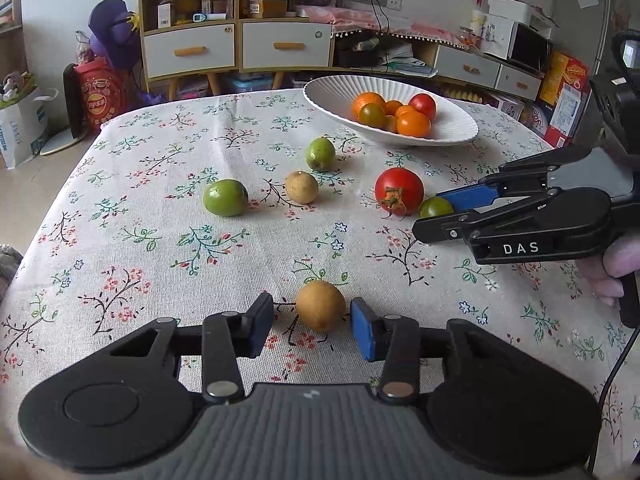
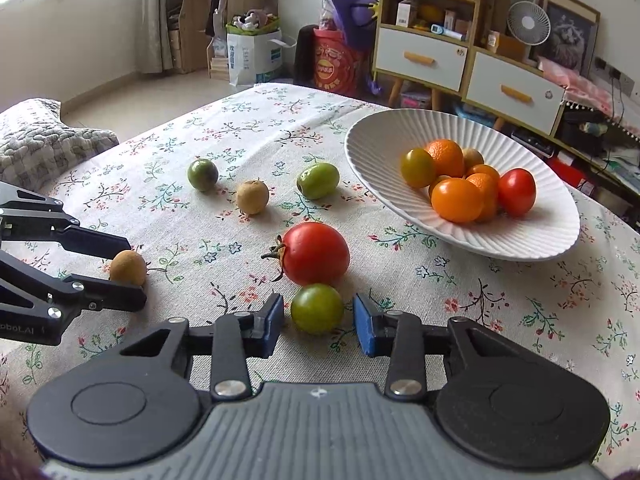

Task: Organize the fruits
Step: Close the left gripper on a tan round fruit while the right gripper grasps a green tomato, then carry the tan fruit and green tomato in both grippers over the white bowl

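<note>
My left gripper (image 1: 312,326) is open, its pads either side of a small brown fruit (image 1: 320,306) on the flowered tablecloth; that fruit also shows in the right wrist view (image 2: 128,267). My right gripper (image 2: 319,322) is open around a small green tomato (image 2: 317,308), which lies against a large red tomato (image 2: 316,253). A white ribbed bowl (image 2: 532,232) at the right holds several oranges and tomatoes. Two green fruits (image 1: 225,197) (image 1: 320,153) and another brown fruit (image 1: 301,187) lie loose on the cloth.
The table (image 1: 120,240) ends at the left above the floor. Behind it stand wooden shelves with white drawers (image 1: 188,50), a red bag (image 1: 96,96) and clutter. A grey cushion (image 2: 44,140) lies off the table's left side.
</note>
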A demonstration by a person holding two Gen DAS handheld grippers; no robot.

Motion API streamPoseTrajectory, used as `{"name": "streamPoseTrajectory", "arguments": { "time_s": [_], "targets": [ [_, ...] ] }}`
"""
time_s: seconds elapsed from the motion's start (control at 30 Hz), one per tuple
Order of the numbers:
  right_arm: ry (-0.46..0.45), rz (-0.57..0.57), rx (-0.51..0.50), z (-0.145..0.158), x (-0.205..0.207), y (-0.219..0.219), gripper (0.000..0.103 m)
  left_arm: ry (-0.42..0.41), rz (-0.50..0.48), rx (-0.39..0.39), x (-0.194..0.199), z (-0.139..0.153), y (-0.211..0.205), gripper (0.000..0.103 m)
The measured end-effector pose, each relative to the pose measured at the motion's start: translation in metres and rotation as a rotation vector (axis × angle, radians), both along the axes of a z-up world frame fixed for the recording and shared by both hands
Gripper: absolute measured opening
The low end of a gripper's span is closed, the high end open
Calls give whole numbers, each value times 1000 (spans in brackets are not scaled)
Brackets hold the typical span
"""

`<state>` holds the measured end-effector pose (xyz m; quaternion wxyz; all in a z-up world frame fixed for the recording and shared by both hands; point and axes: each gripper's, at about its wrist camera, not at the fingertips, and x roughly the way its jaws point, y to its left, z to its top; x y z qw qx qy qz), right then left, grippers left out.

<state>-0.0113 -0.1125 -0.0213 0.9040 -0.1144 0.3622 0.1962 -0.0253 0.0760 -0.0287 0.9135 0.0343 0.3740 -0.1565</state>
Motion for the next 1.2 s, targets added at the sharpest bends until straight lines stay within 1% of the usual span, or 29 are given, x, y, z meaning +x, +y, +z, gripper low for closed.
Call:
{"name": "streamPoseTrajectory", "arguments": {
  "time_s": [0.03,0.07,0.1,0.13,0.67,1.2],
  "targets": [
    [1,0,2,0,0,0,27,1,-2,-2,0,0,0,33],
    [2,0,3,1,0,0,25,1,-4,-4,0,0,0,29],
    [2,0,2,1,0,0,25,2,-6,-8,0,0,0,25],
    [2,1,2,1,0,0,25,4,-8,-11,1,0,0,23],
    [-11,20,32,11,-2,2,25,13,11,-33,4,4,3,22],
    [-41,13,76,30,1,0,25,-15,31,-62,18,25,-1,22]
  ]
}}
